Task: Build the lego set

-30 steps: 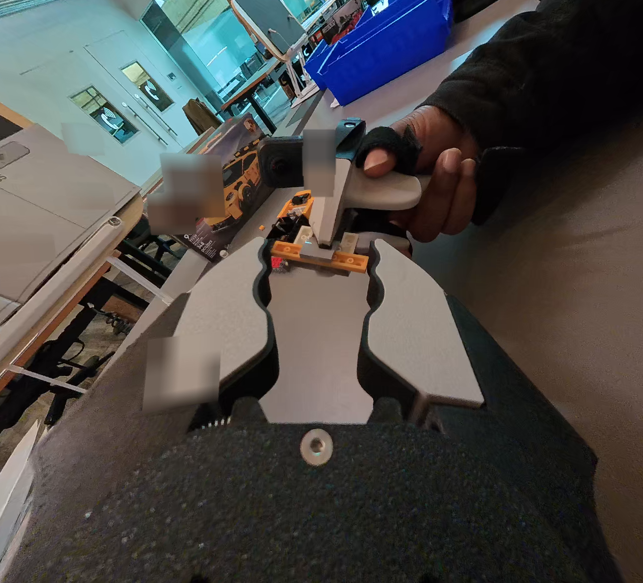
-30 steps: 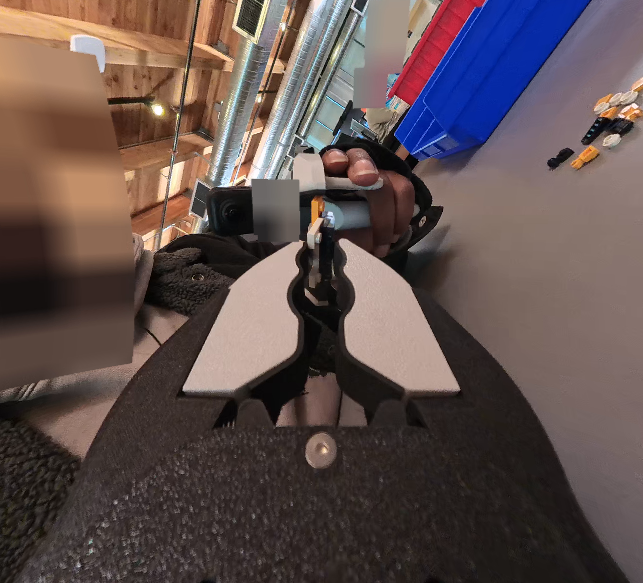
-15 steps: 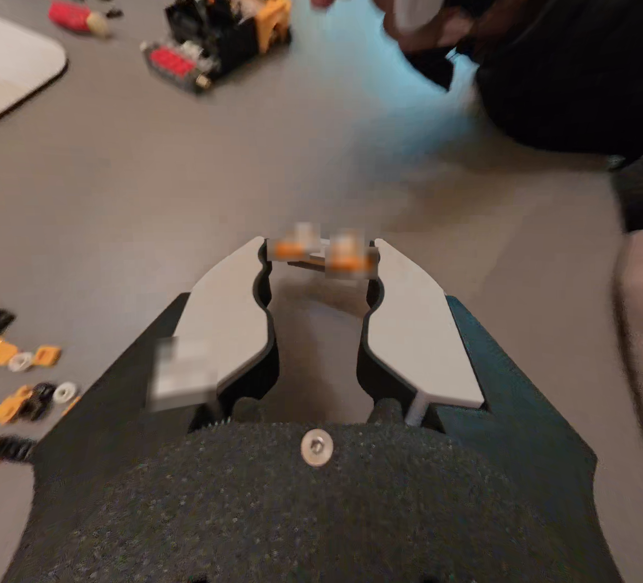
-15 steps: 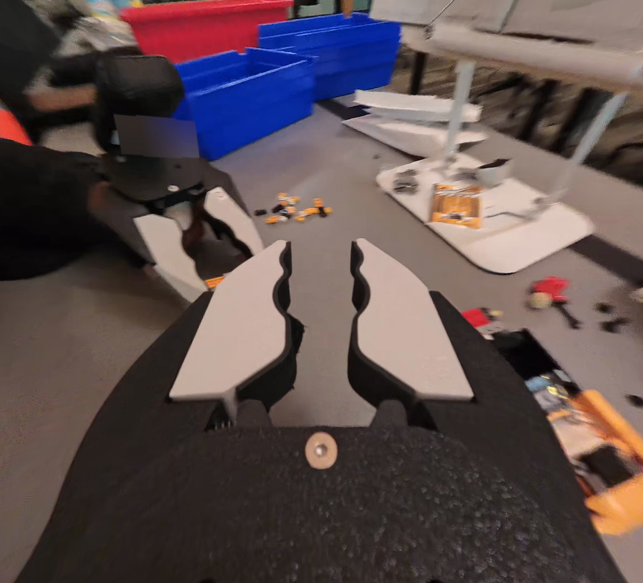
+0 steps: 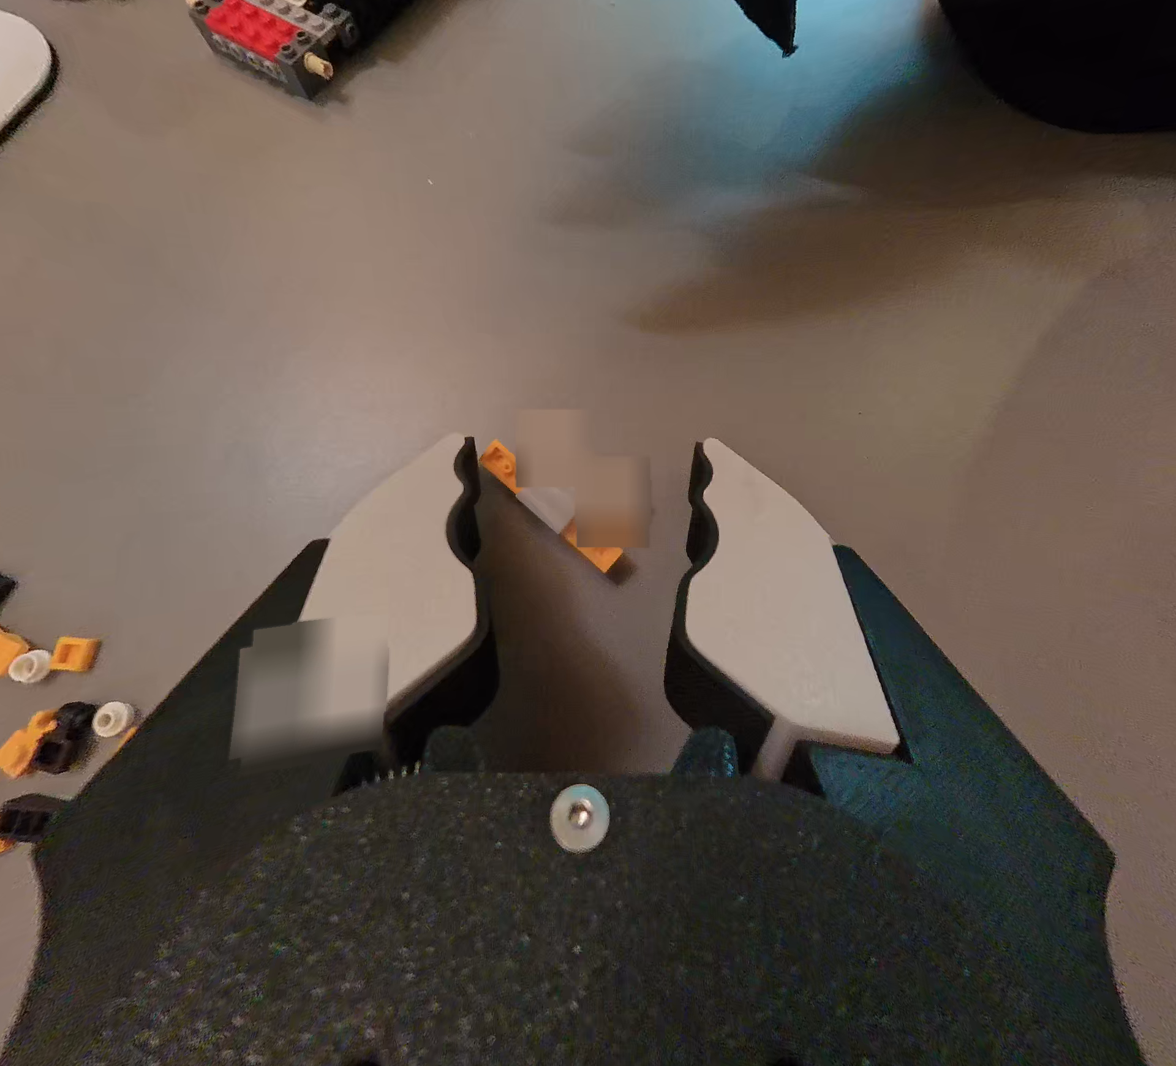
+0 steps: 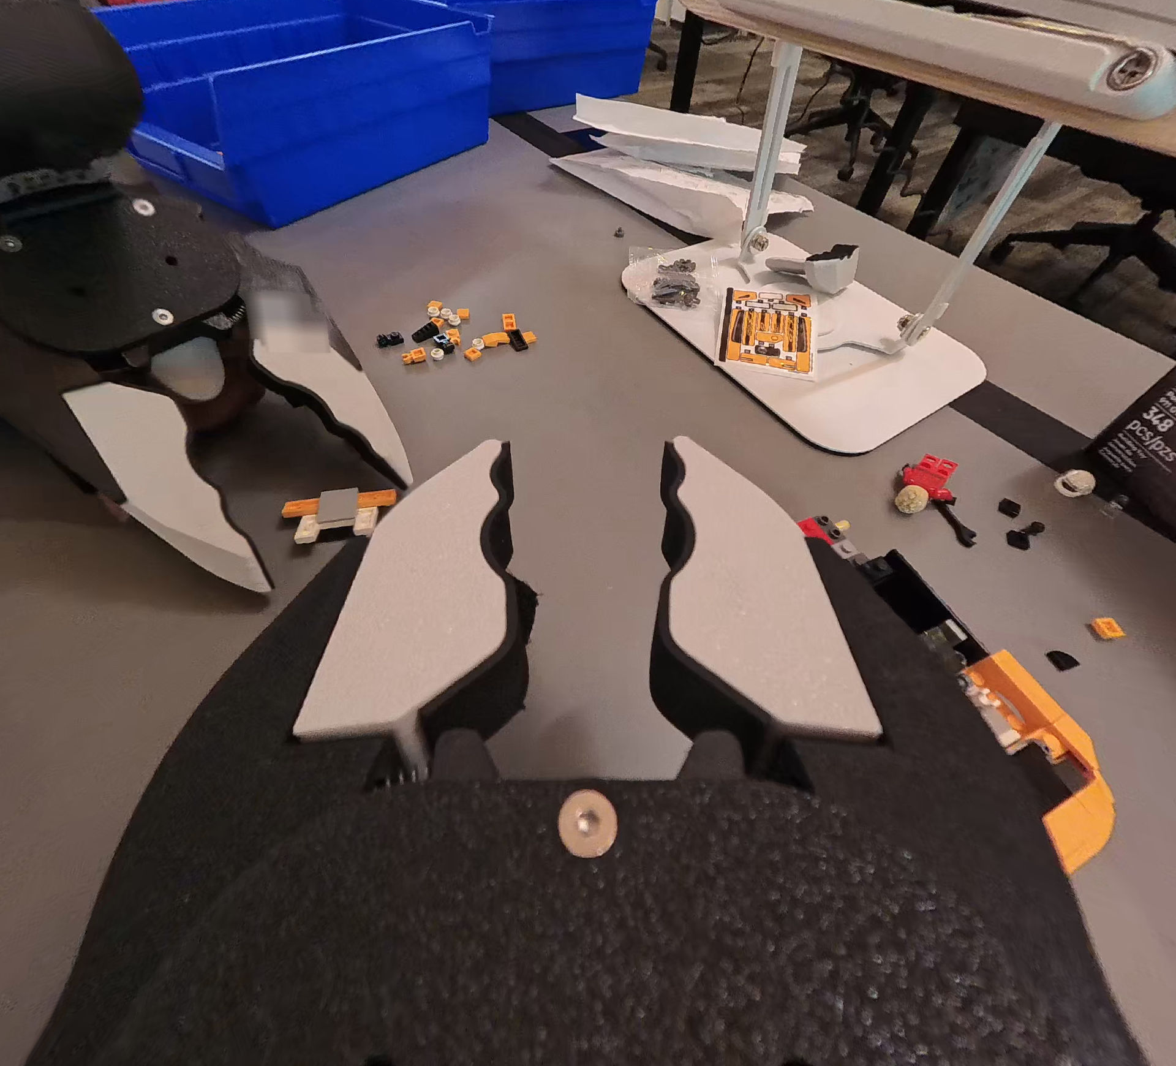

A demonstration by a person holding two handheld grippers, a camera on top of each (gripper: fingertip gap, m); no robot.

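The left gripper (image 6: 318, 517) is standing wide open over the grey table (image 6: 573, 284), gripping nothing. The small orange-and-grey sub-assembly (image 6: 337, 510) is lying flat on the table between its fingertips, nearer the left finger (image 5: 394, 558); in the left wrist view its long axis is running diagonally, from that fingertip back toward the right finger. To the right, the right gripper (image 6: 585, 456) is also gaping empty above bare table. Just past its right finger, the black-and-orange lego car (image 6: 993, 672) is sitting, partly hidden. Loose pieces (image 6: 458, 332) are lying ahead of it.
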